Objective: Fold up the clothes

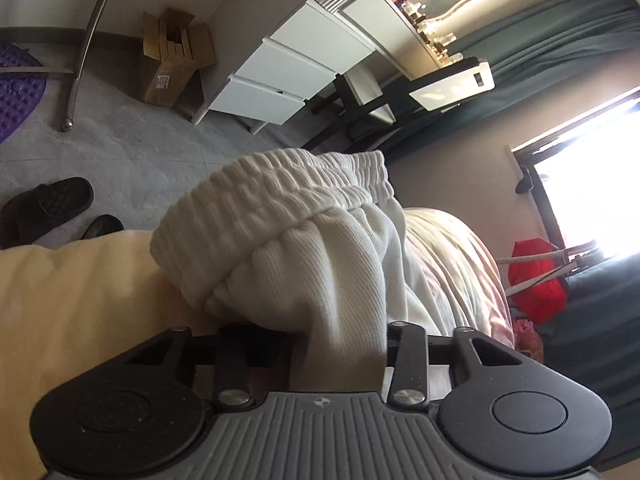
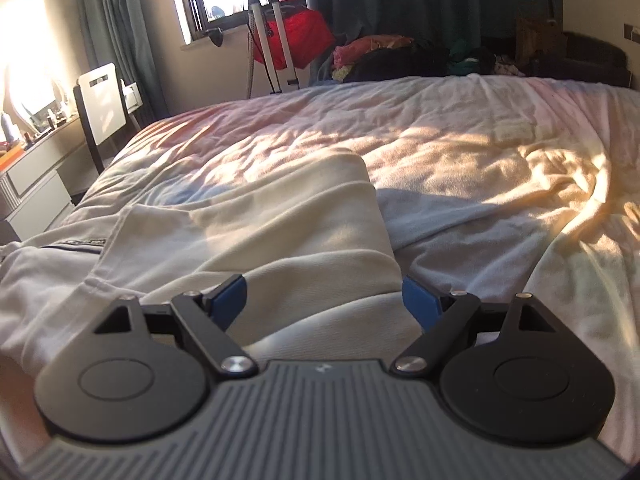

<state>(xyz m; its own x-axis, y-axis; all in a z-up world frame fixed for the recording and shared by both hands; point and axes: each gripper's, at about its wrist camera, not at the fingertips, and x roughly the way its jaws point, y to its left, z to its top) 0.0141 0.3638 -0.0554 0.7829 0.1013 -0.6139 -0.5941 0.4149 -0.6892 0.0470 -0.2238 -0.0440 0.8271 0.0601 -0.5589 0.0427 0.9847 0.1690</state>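
A white ribbed garment with an elastic waistband [image 1: 288, 216] hangs bunched in the tilted left wrist view. Its fabric runs down between the fingers of my left gripper [image 1: 340, 344], which is shut on it; the cloth hides the pads. In the right wrist view the same pale garment [image 2: 280, 216] lies folded lengthwise on the bed [image 2: 460, 140]. My right gripper [image 2: 324, 300] hovers low over its near end. It is open, its blue pads [image 2: 420, 304] wide apart on either side of the fold, not pressing it.
Beside the bed are white drawers [image 1: 288, 68], a cardboard box [image 1: 172, 60], black slippers [image 1: 48, 204] and a purple mat [image 1: 16, 92] on grey floor. A chair [image 2: 102, 104], a red bag [image 2: 296, 40] and a heap of clothes [image 2: 384, 56] stand beyond the bed.
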